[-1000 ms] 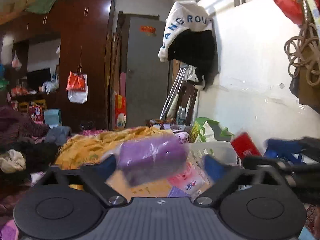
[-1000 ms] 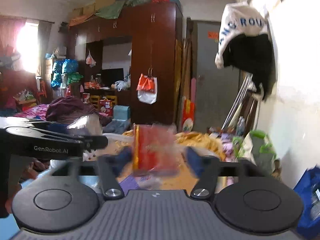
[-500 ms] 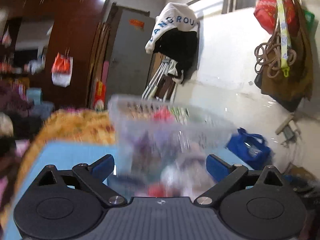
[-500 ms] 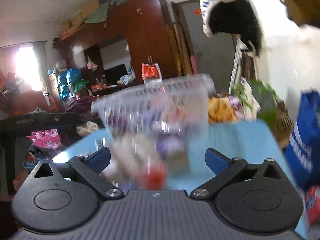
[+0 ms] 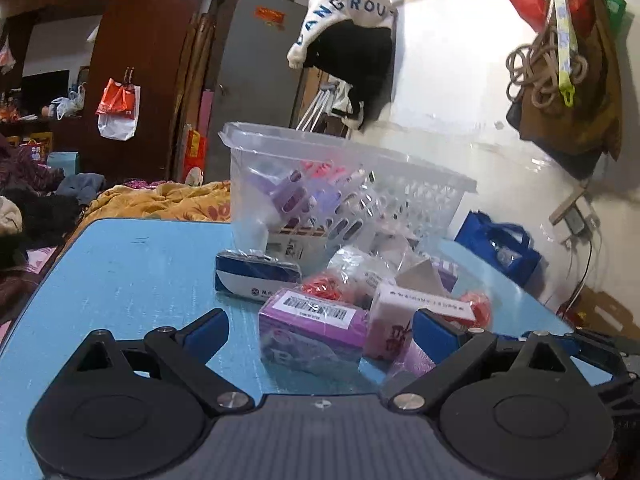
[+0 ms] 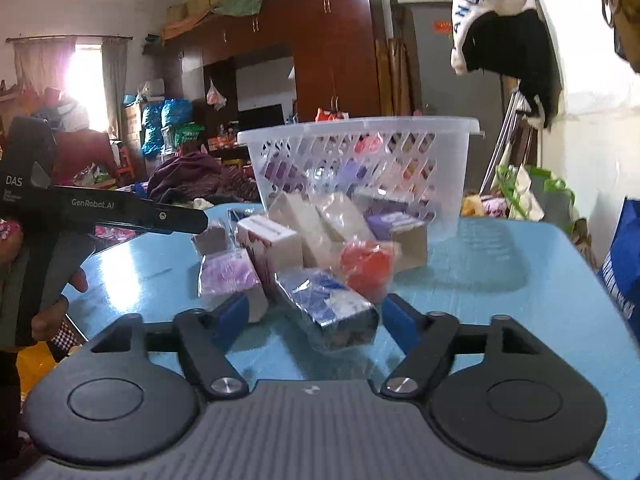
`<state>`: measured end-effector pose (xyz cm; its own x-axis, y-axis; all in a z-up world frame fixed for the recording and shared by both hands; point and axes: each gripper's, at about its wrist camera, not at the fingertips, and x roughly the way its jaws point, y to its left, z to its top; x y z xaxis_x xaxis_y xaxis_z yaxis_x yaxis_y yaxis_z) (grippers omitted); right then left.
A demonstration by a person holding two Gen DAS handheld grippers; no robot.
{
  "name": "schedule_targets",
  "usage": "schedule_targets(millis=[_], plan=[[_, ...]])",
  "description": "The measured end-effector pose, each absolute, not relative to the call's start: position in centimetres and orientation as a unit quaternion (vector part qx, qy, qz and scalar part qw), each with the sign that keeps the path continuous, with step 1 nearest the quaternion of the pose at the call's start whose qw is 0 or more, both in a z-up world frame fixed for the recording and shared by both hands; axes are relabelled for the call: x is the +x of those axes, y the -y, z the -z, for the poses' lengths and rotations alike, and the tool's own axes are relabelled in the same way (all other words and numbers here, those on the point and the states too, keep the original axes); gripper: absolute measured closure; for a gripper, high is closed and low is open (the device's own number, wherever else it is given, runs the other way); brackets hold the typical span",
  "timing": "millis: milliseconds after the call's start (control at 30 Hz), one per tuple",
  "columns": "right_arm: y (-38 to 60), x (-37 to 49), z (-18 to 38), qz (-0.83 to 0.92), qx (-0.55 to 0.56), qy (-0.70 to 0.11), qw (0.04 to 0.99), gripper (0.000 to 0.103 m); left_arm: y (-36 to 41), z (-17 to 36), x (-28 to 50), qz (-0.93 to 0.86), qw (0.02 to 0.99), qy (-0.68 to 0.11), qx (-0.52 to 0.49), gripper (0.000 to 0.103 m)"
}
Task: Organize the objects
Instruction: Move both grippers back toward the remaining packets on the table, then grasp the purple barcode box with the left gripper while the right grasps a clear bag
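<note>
1. Foil-wrapped blue packet (image 6: 326,312) is lying on the blue table (image 6: 500,276), dead ahead of the right gripper (image 6: 314,314); jaws are closing, packet between them, pads not pressing yet.
2. Its long axis is running toward the camera, slightly skewed.
3. Left gripper (image 5: 320,330) is sitting released around the purple box (image 5: 312,330), no contact; it's nearer that one.
4. Red-filled bag (image 6: 366,266) and pink carton (image 6: 268,242) are crowding just behind; basket (image 6: 360,168) is standing beyond the pile.

Dark wooden wardrobe (image 6: 332,48) behind; white hooded top (image 5: 348,20) (blue lettering) hangs on the wall; blue bag (image 5: 500,244) below.
</note>
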<state>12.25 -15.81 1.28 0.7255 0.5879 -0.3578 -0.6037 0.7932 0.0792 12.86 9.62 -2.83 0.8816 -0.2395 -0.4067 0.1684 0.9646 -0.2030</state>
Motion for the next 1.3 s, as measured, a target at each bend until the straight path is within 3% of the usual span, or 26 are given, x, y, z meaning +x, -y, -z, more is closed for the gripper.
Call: schedule_targets(millis=[133,1033,1133,1167,1300], plan=[[16.2,11.8,-1.1,-0.328,-0.018,-0.188,0.926,0.056,-9.1,3.3,13.1,0.100,0.967,-0.226,-0.067,0.003],[19.9,12.2,-2.8,-0.295,0.011,-0.138,0.945,0.057,-7.3,3.3,13.7,0.048,0.968,-0.242,-0.036,0.006],[19.9,12.3,-2.8,-0.294,0.010,-0.136,0.946,0.057,-6.5,3.3,13.6,0.048,0.969,-0.241,-0.013,0.019],[19.9,12.2,-2.7,-0.293,0.008,-0.135,0.946,0.057,-6.3,3.3,13.4,0.047,0.971,-0.236,-0.005,0.031],[20.2,12.3,-2.6,-0.288,0.009,-0.132,0.948,0.057,-6.7,3.1,12.1,0.041,0.980,-0.195,-0.015,0.035]])
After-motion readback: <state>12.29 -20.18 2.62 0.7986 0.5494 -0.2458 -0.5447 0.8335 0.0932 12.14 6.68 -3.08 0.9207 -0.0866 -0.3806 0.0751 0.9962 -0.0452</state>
